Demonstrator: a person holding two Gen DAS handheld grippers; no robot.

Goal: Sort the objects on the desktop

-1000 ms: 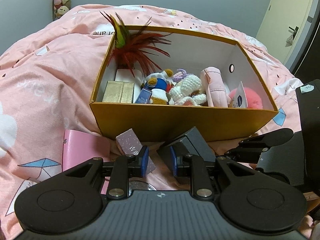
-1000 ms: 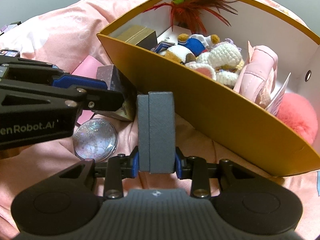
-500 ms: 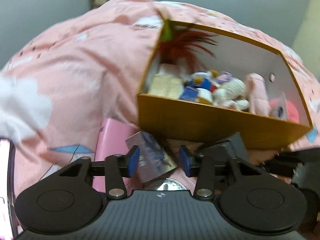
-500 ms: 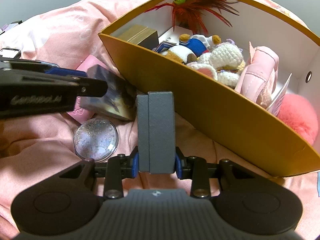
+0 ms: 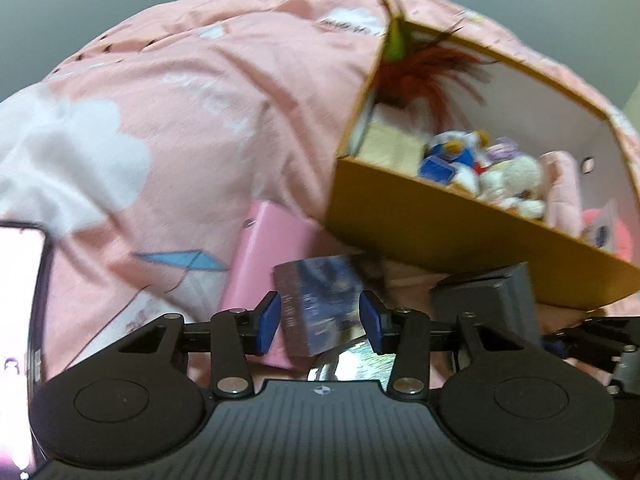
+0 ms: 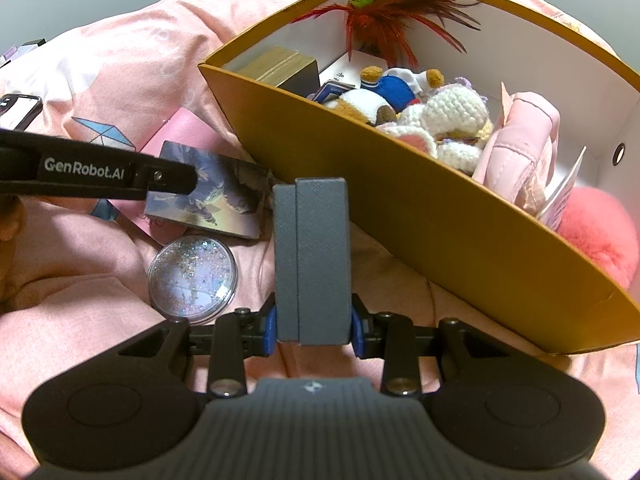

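Grey case (image 6: 312, 260) stands upright, pinched between the pads of the right gripper (image 6: 313, 330), just in front of the yellow box (image 6: 460, 232) on the pink bedding (image 5: 180, 120); that box holds plush toys (image 6: 452, 116), a gold box (image 6: 280, 64), a pink pouch (image 6: 516, 144), a pink pompom (image 6: 596, 236) and red feathers (image 6: 384, 12). Left gripper (image 5: 319, 322) is spread around an iridescent box (image 5: 316, 300), its pads apparently clear of the sides; a glitter disc (image 6: 192, 278) lies just beside.
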